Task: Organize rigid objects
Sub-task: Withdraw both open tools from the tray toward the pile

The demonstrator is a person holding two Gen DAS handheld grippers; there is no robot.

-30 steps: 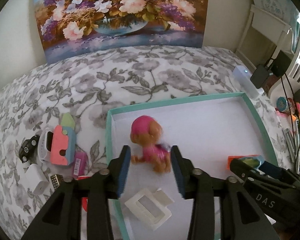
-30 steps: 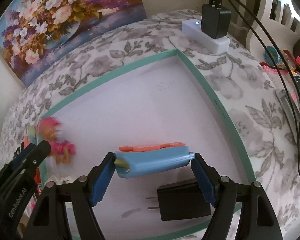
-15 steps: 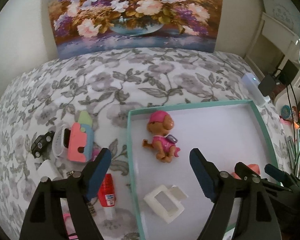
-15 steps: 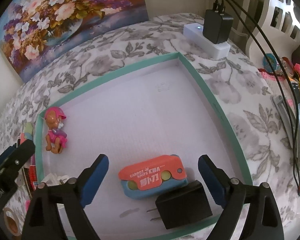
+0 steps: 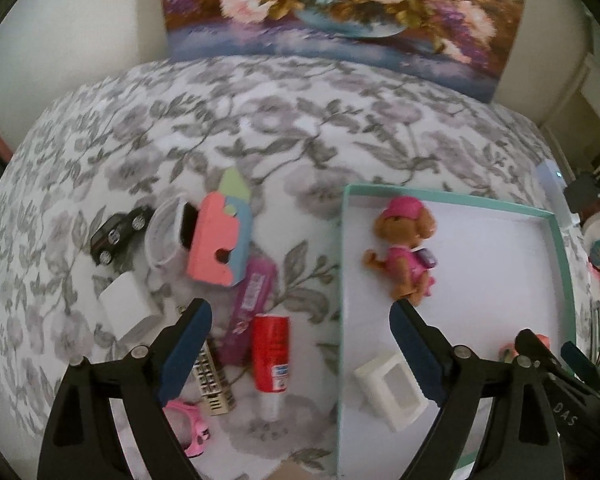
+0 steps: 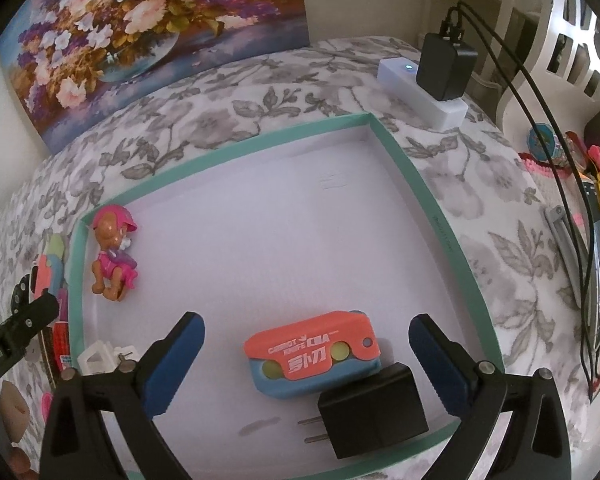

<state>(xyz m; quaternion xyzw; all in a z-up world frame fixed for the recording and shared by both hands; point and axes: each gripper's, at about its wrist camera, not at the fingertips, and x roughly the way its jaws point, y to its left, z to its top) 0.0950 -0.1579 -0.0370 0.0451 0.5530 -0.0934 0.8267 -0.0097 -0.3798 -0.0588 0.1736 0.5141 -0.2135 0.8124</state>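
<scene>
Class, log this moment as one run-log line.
left gripper: open, above red tube | right gripper: open, over knife case | dog toy: in tray

Ahead of the right gripper, whose jaws stood wide apart, the white floor of the teal tray lay bare up to its far wall. Directly between its fingers sat the orange-and-blue cutter, with the black plug adapter touching it on the near right. The toy dog lay far to the left against the tray wall.

Between the spread fingers of the left gripper lay the red tube and the pink tube; the tray's left wall ran under its right finger. Beyond the crowded toys to the upper left, the floral bedspread stretched open.
</scene>
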